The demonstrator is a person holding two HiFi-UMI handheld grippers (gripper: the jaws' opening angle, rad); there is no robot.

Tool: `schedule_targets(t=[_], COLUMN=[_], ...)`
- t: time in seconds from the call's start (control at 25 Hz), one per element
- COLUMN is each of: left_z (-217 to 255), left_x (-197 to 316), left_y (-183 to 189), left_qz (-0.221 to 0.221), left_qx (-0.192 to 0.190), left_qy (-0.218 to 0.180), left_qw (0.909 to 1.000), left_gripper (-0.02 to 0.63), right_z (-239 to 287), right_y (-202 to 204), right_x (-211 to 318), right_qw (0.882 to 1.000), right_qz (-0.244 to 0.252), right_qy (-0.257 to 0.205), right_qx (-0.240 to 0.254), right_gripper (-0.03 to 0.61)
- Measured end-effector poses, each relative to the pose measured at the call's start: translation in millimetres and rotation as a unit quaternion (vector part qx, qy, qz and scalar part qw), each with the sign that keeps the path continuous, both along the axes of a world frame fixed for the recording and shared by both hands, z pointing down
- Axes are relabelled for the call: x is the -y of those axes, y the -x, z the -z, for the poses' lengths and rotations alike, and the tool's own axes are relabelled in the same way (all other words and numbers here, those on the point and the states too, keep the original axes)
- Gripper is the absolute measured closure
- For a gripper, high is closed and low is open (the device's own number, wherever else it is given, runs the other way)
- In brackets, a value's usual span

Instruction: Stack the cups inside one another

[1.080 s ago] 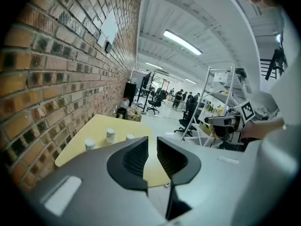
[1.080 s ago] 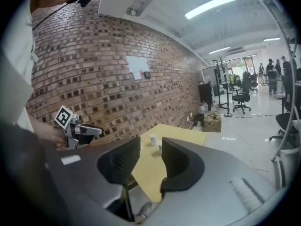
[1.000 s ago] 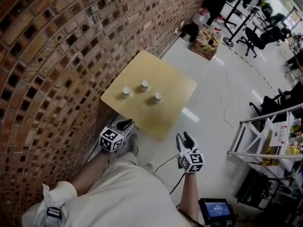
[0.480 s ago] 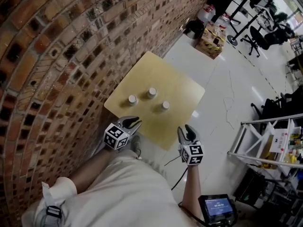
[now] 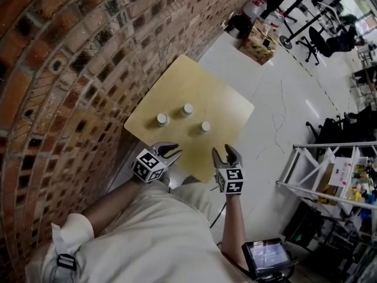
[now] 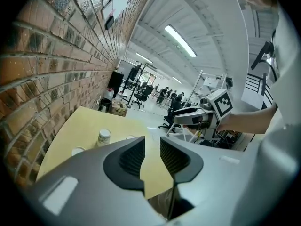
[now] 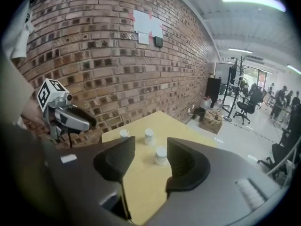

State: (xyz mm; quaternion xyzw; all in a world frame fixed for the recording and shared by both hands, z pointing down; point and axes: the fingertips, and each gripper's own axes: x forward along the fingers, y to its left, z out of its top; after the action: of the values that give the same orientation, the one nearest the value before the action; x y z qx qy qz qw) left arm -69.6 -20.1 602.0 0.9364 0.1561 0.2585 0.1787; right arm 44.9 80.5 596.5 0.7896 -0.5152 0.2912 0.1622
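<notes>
Three white cups stand apart on the yellow table [image 5: 215,96]: a left cup [image 5: 162,119], a far cup [image 5: 187,109] and a right cup [image 5: 205,126]. My left gripper [image 5: 169,152] hovers at the table's near edge, short of the left cup. Its jaws are opening, a narrow gap, with nothing between them. My right gripper [image 5: 224,153] is at the near right edge, short of the right cup, jaws opening wider and empty. The right gripper view has the same cups ahead: left cup [image 7: 123,133], far cup [image 7: 149,136], right cup [image 7: 161,155]. In the left gripper view the far cup [image 6: 103,136] stands beyond the jaws.
A brick wall [image 5: 70,69] runs along the table's left side. White floor [image 5: 277,99] lies to the right, with a metal rack [image 5: 330,175], office chairs and boxes [image 5: 259,40] farther off. A tablet [image 5: 266,255] is at my lower right.
Both grippers have moved forward to the table's near edge. The right gripper's jaws have spread wider, the left's a little. The cups have not moved.
</notes>
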Motion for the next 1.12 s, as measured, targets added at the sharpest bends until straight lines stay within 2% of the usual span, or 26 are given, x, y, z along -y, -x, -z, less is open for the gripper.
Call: schedule_targets(t=[0.28,0.44,0.64,0.84,1.12], left_z=[-3.4,-6.8,-11.5,-14.7,-19.8], left_x=[2.3,4.7,0.3,-11.3,-20.6], left_y=[-6.2,-13.5,-25.9,-37.3,-54.3], left_qz=[0.015,0.029,0.066,0.092,0.140], left_qx=[0.009,0.018,0.038,0.057,0.085], left_qy=[-0.007,-0.020,-0.003,0.002,0.006], left_qw=[0.9998,0.9992,0.9971,0.9941,0.9865], left_gripper=[0.495,0.494,0.492,0.492,0.492], right_z=[-31.8,-54.8,-91.9,-126.1,-182.8], right_y=[-16.2,-26.4,-41.3,-51.6,-66.0], right_x=[18.0,33.7,46.7,56.7,69.6], right_qw=[0.998,0.992,0.977,0.965,0.937], right_qz=[0.050,0.097,0.171,0.221,0.296], right_qy=[0.045,0.075,0.120,0.142,0.187], right_qx=[-0.011,-0.021,-0.033,-0.019,-0.003], right_gripper=[0.356,0.346,0.333,0.329,0.304])
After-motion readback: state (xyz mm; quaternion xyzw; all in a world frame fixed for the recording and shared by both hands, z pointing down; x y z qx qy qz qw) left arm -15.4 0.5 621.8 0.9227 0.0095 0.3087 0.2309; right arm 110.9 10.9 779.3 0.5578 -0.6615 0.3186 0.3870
